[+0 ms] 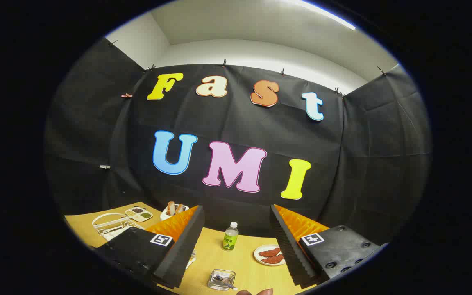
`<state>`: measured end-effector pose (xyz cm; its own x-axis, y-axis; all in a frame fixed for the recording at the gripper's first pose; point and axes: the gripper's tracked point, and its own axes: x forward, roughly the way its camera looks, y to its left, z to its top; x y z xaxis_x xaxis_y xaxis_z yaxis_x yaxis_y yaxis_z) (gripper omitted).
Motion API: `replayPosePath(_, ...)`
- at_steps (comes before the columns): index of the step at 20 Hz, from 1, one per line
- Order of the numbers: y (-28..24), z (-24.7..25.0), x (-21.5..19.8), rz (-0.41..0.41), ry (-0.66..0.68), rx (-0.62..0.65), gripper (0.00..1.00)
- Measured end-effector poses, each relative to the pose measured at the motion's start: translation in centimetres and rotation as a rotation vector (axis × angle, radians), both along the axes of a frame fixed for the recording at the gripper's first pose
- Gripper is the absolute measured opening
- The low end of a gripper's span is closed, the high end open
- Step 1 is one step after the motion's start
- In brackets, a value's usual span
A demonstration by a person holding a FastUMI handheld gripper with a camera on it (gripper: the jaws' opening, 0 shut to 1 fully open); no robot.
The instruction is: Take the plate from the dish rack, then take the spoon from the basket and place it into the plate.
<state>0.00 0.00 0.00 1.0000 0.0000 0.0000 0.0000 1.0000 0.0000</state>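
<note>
Two fingers (pixel 187 250) spread wide on nothing, gripper (pixel 236 246) above table, spoon (pixel 224 282) in glass basket (pixel 221 279) between them, dish rack (pixel 111 225) off left

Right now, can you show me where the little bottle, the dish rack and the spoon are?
bottle (pixel 230 239): gripper view, on its green label, beyond the open jaws.
dish rack (pixel 111 224): gripper view, on its white wire frame.
spoon (pixel 224 282): gripper view, on the part lying in the clear basket.

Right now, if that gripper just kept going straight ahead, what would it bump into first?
Probably the bottle, standing on the table ahead of the open gripper; depth is unclear, and it may pass above it to the black wall.
</note>
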Motion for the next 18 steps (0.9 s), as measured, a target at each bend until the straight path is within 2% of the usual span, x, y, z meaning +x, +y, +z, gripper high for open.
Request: replayPosePath(18,1.6,-2.4,-0.8,-0.004,0.089,0.040,0.97)
